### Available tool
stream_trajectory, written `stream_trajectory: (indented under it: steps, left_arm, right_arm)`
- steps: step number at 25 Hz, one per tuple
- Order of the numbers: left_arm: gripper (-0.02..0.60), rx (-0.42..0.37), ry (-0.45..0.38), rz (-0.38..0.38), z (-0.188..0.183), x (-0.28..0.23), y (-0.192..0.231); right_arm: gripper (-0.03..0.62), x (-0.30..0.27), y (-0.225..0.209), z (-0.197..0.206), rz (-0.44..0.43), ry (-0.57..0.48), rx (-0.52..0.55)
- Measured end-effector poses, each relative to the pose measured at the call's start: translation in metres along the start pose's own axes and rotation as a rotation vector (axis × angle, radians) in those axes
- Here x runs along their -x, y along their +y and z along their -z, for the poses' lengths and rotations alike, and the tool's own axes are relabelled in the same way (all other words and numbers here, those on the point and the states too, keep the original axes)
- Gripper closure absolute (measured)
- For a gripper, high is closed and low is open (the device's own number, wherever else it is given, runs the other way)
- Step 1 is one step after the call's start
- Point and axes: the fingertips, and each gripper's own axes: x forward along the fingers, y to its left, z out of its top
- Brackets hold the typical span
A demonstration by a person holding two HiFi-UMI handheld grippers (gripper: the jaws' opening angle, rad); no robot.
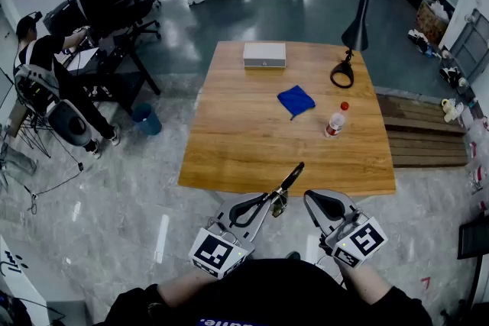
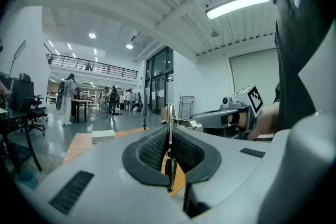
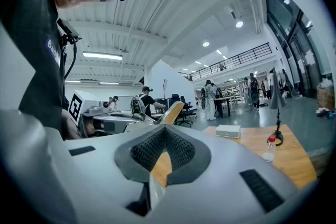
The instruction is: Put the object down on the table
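A thin flat tool like a knife [image 1: 289, 181] sticks out up and to the right from my left gripper [image 1: 263, 201], which is shut on it. In the left gripper view the tool [image 2: 169, 115] stands edge-on between the black pads. From the right gripper view it appears as a tan, shiny strip [image 3: 172, 112]. My right gripper [image 1: 313, 198] is shut with nothing in it, and its pads [image 3: 157, 152] meet at the tip. Both grippers hang just in front of the near edge of the wooden table [image 1: 229, 156], with the tool's tip reaching over that edge.
On the table are a white box [image 1: 264, 54] at the back, a blue cloth [image 1: 296, 100] in the middle, a black desk lamp [image 1: 350, 42] and a red-capped bottle [image 1: 335, 121] at the right. A seated person [image 1: 53, 80] and office chairs are at the far left.
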Motion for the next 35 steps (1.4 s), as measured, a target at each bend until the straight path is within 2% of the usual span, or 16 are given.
stream_trajectory:
  steps: [14,20,24,29,35]
  left_arm:
    - [0.56,0.002,0.014,-0.013,0.005,-0.007,0.001]
    - [0.56,-0.017,0.027,-0.041,0.004,-0.019,-0.001]
    - [0.56,-0.057,0.036,-0.075,0.007,-0.029,-0.002]
    - [0.56,-0.106,0.084,-0.112,0.023,-0.048,0.024]
    - [0.56,-0.139,0.103,-0.087,0.041,-0.067,0.082]
  right_arm:
    - [0.589,0.001,-0.005,-0.001,-0.019,-0.009,-0.014]
    - [0.589,0.009,-0.016,-0.001,-0.045,-0.012,-0.022]
    - [0.589,0.014,-0.029,0.003,-0.065,-0.012,-0.019]
    - [0.589,0.005,-0.048,0.012,-0.079,0.011,-0.033]
    - [0.589,-0.038,-0.073,0.018,-0.036,0.038,-0.046]
